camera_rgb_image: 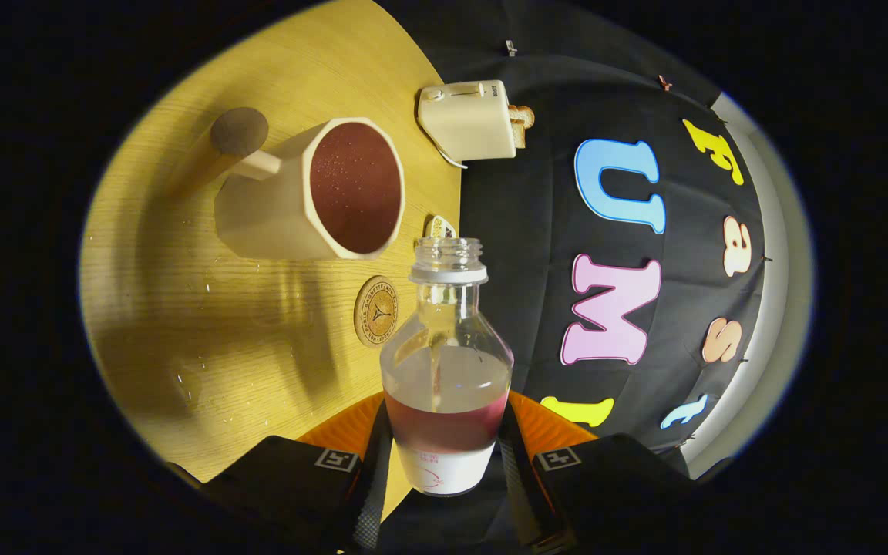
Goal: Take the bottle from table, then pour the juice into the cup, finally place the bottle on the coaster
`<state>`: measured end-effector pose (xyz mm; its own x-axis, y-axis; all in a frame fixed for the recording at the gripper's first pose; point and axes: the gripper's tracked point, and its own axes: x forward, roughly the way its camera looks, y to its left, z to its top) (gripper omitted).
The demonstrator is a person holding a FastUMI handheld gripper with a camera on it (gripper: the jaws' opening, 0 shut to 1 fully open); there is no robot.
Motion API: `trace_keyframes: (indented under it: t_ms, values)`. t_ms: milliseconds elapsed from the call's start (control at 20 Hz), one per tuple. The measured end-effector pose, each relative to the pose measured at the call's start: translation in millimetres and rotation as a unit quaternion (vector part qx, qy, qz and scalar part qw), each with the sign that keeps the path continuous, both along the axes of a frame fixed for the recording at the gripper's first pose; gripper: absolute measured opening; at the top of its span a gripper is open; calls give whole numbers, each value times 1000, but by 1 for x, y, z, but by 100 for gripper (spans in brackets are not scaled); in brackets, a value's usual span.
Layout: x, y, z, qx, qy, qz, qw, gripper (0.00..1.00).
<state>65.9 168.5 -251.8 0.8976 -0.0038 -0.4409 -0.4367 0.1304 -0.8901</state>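
Both fingers of the gripper (444,462) press the lower sides of the uncapped bottle (446,362), which holds a little red juice (444,420); its white label's print is illegible. Beyond stand the juice-filled cup (313,193), a cork coaster (375,311) with unreadable ring lettering, and a toaster (469,121).
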Motion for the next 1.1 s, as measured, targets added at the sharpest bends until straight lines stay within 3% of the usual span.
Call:
trace_keyframes:
  t_ms: [1100]
  values:
    - [9, 9, 6, -83, -18, 52, 995, 68]
